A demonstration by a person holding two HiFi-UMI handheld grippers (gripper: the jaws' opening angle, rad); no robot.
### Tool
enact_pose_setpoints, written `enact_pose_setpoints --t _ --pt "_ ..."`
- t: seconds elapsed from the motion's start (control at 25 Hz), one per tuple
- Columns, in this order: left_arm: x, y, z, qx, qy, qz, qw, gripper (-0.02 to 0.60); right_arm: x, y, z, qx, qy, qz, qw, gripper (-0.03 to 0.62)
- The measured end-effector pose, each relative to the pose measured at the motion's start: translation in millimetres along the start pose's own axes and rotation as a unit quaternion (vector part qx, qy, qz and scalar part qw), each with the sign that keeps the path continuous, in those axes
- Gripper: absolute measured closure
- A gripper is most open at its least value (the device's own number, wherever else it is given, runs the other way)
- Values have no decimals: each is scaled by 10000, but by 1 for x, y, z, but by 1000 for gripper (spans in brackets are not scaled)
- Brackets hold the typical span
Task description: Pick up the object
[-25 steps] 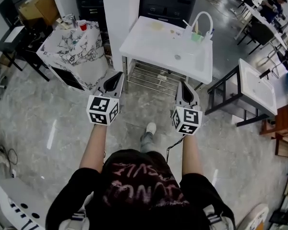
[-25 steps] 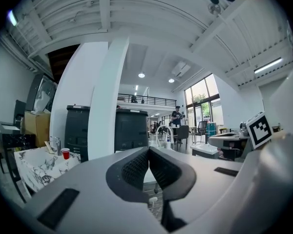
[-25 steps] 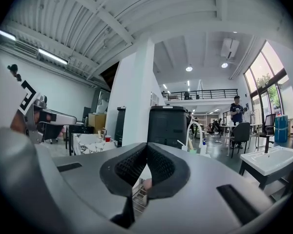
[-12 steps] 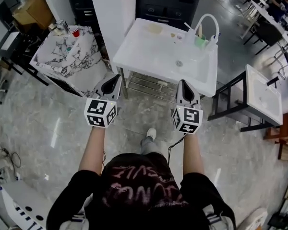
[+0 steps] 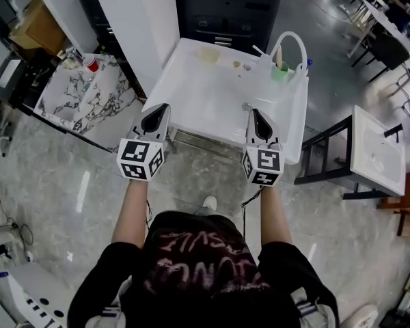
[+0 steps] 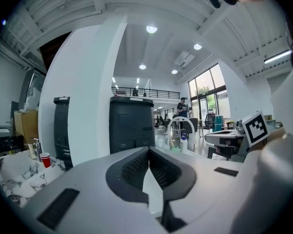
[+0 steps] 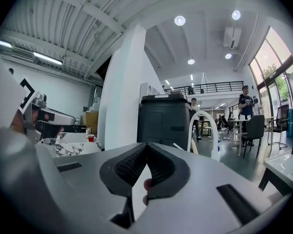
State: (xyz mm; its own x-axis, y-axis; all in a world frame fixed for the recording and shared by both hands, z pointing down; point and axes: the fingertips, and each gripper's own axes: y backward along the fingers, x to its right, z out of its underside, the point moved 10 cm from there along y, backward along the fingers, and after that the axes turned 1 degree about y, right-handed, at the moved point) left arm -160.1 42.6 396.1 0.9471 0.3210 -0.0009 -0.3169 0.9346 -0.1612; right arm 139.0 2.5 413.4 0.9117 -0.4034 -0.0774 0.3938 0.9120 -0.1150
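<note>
A white sink table stands in front of me. At its far side lie a flat yellowish item, two small bits and a green cup beside a white arched faucet. My left gripper hangs over the table's near left edge, jaws shut and empty; in the left gripper view the tips meet. My right gripper hangs over the near right part, also shut, with nothing gripped at its tips. Which item is the task's object I cannot tell.
A marble-patterned table with a red cup stands at the left. Behind the sink table are a white pillar and a black cabinet. A second white basin on a black frame stands at the right.
The person has stepped forward: the white table has come nearer, and both grippers now reach over its near edge. Both stay shut.
</note>
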Motion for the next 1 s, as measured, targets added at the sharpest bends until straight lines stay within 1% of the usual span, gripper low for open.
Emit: enact_pose_setpoints --t 0.2,0.4,0.64,0.8,1.0 --pt "-3 -38 -9 -23 -11 -120 9999 565 24 -37 -3 -29 26 -143 9999 580" --pt "-13 -71 -14 21 23 -150 9999 565 37 -65 -3 -48 14 -157 9999 580" --pt "-27 -121 -19 36 39 49 10000 565 53 -102 -5 -110 14 -31 9999 580" --pt "-48 -157 -22 19 79 177 9998 565 61 -132 -7 -165 7 120 9998 580" --pt "-83 -204 -21 -63 62 397 9992 565 59 -178 -11 -200 1 323 9993 580"
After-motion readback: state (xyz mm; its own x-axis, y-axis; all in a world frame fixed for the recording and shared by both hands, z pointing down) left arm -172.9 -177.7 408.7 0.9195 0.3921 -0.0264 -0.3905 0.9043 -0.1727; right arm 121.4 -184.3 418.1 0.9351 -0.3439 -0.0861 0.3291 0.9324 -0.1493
